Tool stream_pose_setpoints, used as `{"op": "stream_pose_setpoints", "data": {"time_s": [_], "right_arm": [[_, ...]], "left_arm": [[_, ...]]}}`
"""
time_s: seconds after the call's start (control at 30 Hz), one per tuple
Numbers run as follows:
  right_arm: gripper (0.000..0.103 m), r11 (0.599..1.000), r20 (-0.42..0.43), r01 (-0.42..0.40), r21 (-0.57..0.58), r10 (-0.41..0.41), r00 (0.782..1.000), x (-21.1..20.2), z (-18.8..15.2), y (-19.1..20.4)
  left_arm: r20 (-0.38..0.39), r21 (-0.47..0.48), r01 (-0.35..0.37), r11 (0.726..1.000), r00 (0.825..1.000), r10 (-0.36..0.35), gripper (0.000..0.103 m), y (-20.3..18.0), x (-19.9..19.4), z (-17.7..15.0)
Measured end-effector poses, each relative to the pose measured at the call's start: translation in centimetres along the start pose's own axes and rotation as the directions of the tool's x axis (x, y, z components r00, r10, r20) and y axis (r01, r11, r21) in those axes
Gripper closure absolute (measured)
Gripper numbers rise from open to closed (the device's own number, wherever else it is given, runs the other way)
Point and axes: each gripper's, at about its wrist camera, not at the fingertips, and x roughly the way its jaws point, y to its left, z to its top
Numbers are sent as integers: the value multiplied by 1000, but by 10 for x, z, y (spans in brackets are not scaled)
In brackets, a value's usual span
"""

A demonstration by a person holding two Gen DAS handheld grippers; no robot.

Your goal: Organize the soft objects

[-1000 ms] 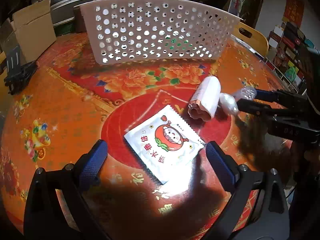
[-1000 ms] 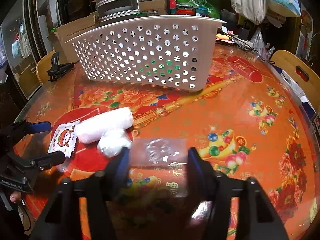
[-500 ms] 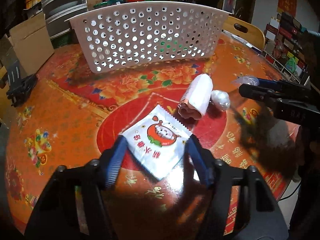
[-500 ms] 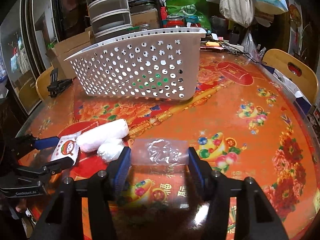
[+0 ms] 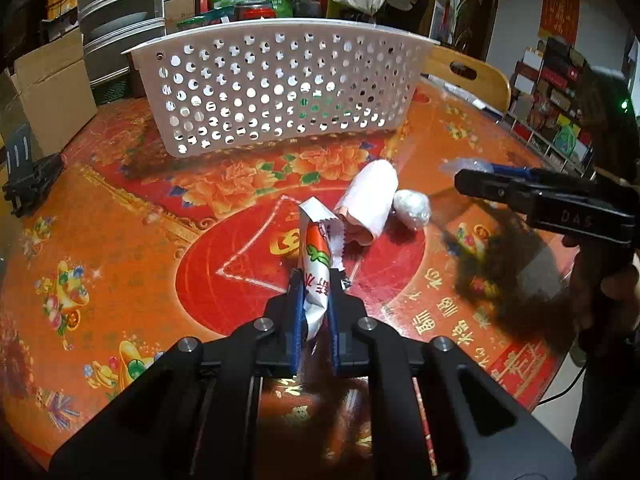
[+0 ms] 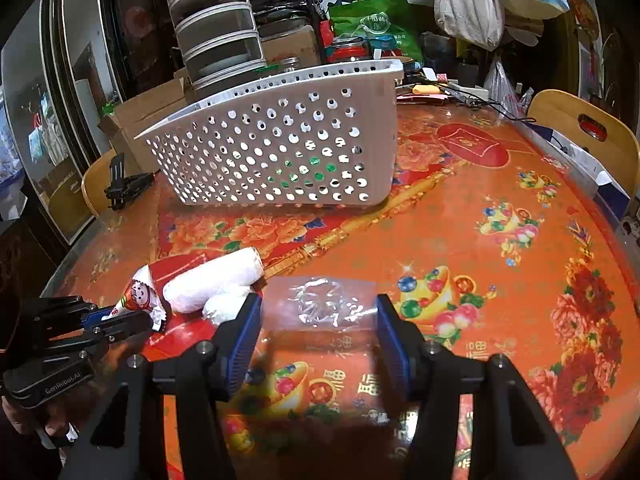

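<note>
Now we see the left hand-held gripper (image 5: 316, 304), jaws just closed, pinching the cartoon-printed packet (image 5: 318, 264) in front of the white basket (image 5: 280, 88); the right hand-held gripper (image 6: 318, 320), marked "DAS", squeezes a clear plastic bag (image 6: 324, 304).

Basket (image 5: 280, 92) behind roll (image 5: 370, 200), seemingly apart

1. a round table (image 6: 500, 280) under a red and orange festive cloth.
2. a wooden chair (image 6: 584, 132) at its far right edge.
3. a cardboard box (image 5: 48, 92) beside stacked grey drawers (image 6: 216, 36).
4. a green bag (image 6: 372, 20) and a hanging tote bag (image 6: 468, 0) behind.
</note>
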Motion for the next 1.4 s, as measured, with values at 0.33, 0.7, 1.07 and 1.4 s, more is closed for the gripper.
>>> {"op": "stream_pose_setpoints", "data": {"time_s": [0.33, 0.7, 1.07, 1.4], "right_arm": [[47, 1000, 23, -5, 11, 5, 1000, -5, -1, -1], [47, 1000, 43, -19, 14, 18, 999, -21, -6, 9], [47, 999, 83, -49, -13, 50, 995, -54, -3, 27], [47, 998, 105, -55, -25, 58, 993, -72, 0, 32]], "left_arm": [[16, -16, 5, 1000, 1000, -5, 94, 4, -2, 0], [50, -39, -48, 998, 998, 50, 94, 4, -17, 3], [98, -27, -90, 996, 991, 93, 94, -3, -47, 14], [116, -21, -103, 994, 988, 105, 94, -8, -59, 16]]}}
